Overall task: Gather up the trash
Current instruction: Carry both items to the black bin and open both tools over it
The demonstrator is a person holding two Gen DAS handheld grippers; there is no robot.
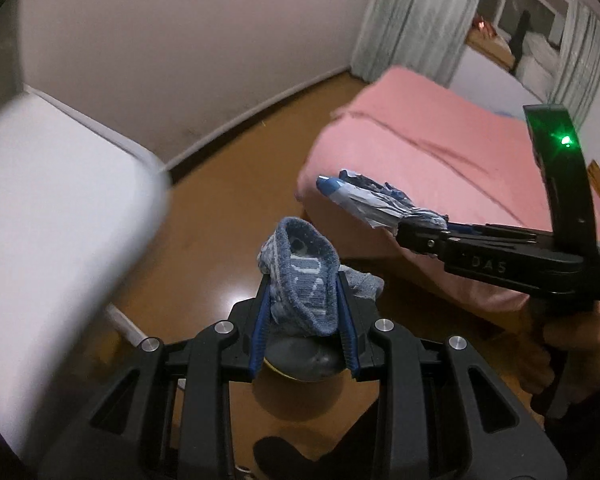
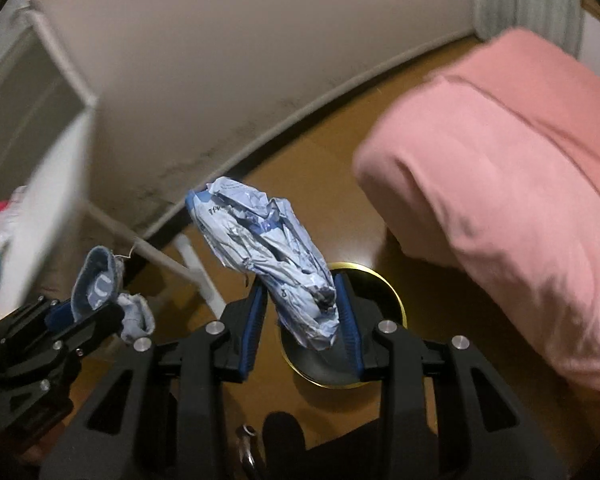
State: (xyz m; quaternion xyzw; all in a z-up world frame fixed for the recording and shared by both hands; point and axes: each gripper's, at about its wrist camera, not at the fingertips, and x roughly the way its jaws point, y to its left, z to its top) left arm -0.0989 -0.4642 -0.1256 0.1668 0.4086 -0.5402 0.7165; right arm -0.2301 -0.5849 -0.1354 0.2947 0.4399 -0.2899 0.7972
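Note:
My left gripper is shut on a blue knitted sock, held above the floor; it also shows in the right wrist view with the sock. My right gripper is shut on a crumpled blue-and-white wrapper; it shows in the left wrist view with the wrapper sticking out toward the left. A round black bin with a gold rim stands on the floor right below the right gripper; part of it shows under the left gripper.
A bed with a pink cover is on the right. A white cabinet or table stands on the left, with white legs. Brown wooden floor runs to the wall and grey curtains.

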